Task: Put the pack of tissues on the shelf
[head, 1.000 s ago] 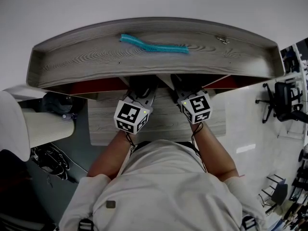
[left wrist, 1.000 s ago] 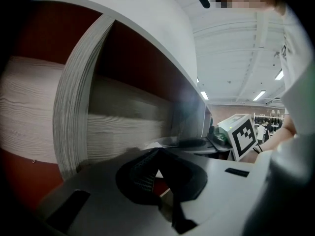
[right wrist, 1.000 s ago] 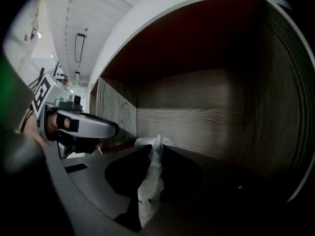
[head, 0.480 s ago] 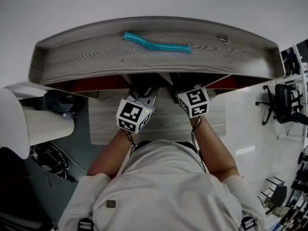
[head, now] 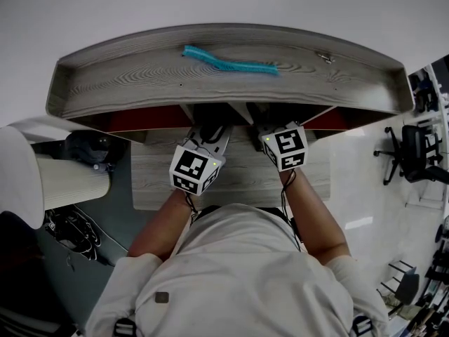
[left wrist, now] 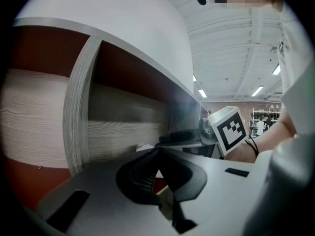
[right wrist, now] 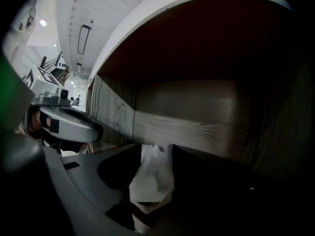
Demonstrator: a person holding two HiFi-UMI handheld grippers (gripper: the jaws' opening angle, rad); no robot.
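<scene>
Both grippers are reached under the shelf top, at frame centre. The right gripper jaws are being opened around the white pack of tissues, seemingly because it is already set inside the compartment. The left gripper is clenched and empty.

nothing legible is spotted; only black-and-white square patterns are carried by the left marker cube and right marker cube.
</scene>
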